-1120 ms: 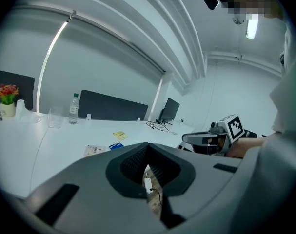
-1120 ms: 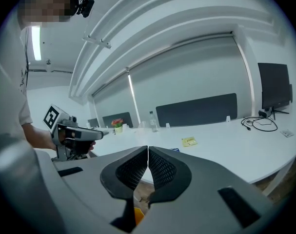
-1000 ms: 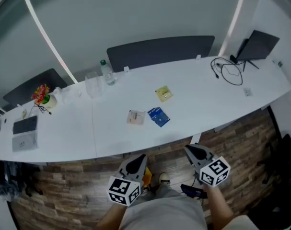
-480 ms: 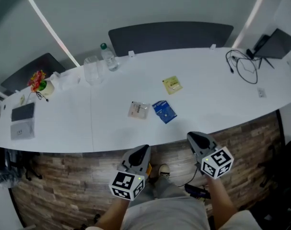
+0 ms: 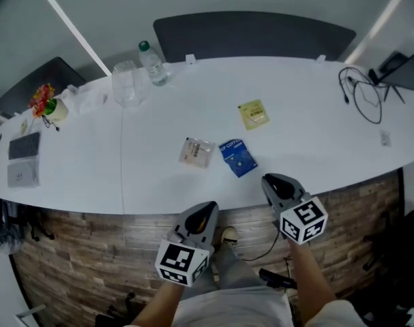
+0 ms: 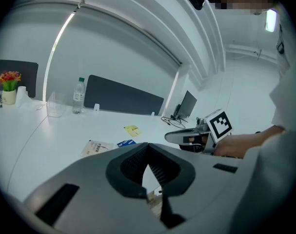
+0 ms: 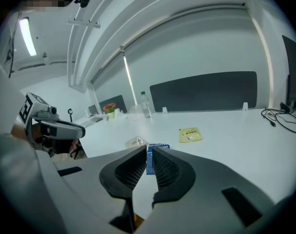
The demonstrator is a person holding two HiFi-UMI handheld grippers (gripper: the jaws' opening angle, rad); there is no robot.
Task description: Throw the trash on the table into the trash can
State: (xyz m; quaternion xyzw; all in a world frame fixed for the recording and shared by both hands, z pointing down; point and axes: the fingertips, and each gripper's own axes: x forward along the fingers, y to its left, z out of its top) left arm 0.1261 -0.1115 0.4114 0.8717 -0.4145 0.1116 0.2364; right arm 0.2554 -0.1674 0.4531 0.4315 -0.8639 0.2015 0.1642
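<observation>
Trash lay flat on desk (image 5: 316,128), clear packet (image 5: 196,152) at 12 o'clock of left hand-held gripper (image 5: 205,210), blue packet (image 5: 238,158) and yellow packet (image 5: 253,114) at 1 o'clock, both jaw pairs closed and empty, so right hand-held gripper (image 5: 271,180) likely needed opening wide before reaching blue packet.

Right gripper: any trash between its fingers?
No, the right gripper has its fingers shut with nothing between them; the blue packet lies on the table beyond.

The jaws of your right gripper (image 5: 272,181) hide most of the blue packet (image 7: 150,158) from its camera; the monitor (image 5: 412,73) runs off the edge.
</observation>
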